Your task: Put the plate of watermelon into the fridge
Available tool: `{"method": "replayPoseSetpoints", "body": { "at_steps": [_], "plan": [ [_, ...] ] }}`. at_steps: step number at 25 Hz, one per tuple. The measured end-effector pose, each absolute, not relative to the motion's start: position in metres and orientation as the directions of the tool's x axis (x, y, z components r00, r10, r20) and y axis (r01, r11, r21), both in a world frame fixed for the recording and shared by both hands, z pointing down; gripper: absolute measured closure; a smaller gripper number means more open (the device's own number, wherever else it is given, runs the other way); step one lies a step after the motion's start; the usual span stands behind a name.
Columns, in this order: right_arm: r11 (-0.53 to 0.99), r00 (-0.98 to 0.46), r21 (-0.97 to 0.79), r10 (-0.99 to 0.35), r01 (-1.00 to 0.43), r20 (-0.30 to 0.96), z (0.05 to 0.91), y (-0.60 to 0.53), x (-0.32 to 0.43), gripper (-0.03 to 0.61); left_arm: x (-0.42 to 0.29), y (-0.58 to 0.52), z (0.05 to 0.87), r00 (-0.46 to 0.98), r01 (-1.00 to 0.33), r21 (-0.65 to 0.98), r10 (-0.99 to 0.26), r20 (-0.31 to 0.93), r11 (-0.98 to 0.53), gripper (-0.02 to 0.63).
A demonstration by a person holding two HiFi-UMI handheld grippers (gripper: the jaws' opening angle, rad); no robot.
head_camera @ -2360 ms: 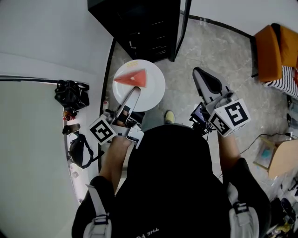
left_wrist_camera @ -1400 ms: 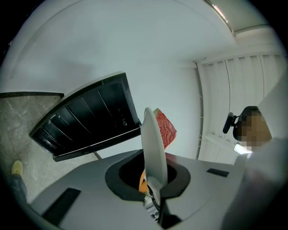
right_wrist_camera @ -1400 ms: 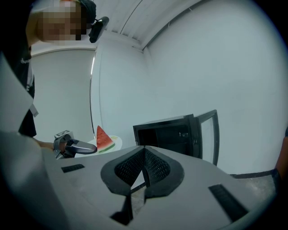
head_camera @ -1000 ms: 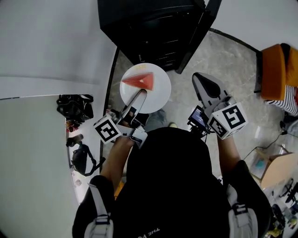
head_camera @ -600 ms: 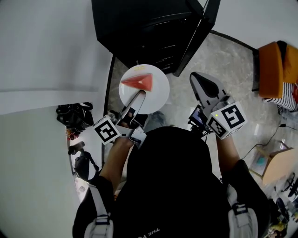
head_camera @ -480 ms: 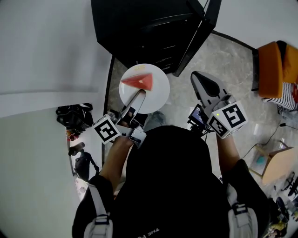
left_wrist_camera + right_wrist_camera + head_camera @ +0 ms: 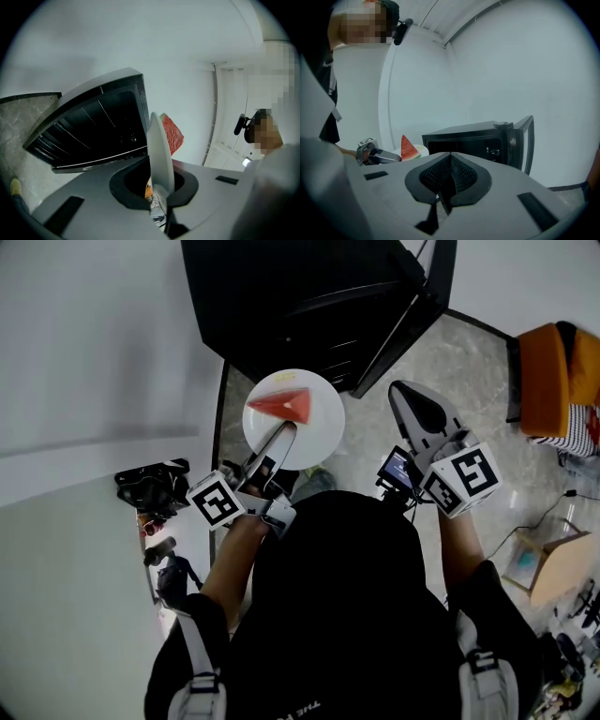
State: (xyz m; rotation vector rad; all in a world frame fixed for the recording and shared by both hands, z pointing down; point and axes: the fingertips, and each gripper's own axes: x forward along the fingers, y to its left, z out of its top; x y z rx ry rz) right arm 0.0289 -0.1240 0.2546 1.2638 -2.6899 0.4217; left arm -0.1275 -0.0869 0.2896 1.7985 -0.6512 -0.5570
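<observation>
A white plate (image 7: 314, 432) carries a red watermelon wedge (image 7: 281, 406), and my left gripper (image 7: 279, 439) is shut on its near rim, holding it level in front of the small black fridge (image 7: 300, 296). The fridge door (image 7: 412, 310) stands open at the right. In the left gripper view the plate (image 7: 159, 150) shows edge-on between the jaws, with the wedge (image 7: 171, 134) behind it and the fridge's open inside (image 7: 93, 131) to the left. My right gripper (image 7: 415, 409) hangs shut and empty to the plate's right. The right gripper view shows the wedge (image 7: 408, 147) left of the fridge (image 7: 480, 138).
A white wall runs along the left. On the marble floor lie black camera gear (image 7: 150, 486), an orange seat (image 7: 553, 371) at the right and a cardboard box (image 7: 558, 563) at the lower right. The person's shoe (image 7: 314, 481) shows below the plate.
The fridge has drawn nearer and fills more of the head view's top. The plate stays in my left gripper, closer to the fridge opening. The right gripper has moved along with it.
</observation>
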Motion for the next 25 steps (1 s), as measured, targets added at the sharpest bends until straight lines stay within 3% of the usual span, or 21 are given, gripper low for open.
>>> {"method": "replayPoseSetpoints", "body": {
  "at_steps": [15,25],
  "plan": [
    [0.573,-0.598,-0.171,-0.764,-0.801,0.242,0.263,-0.169,-0.003,0.565,-0.153,-0.132,0.310,0.783,-0.148,0.952,-0.619,-0.052,-0.267,0.591],
    [0.579,-0.601,-0.163,-0.764,-0.799,0.236,0.248,-0.177,0.023,0.565,-0.128,-0.142,0.294,0.781,-0.157,0.947,-0.623,-0.056,-0.282,0.591]
  ]
}}
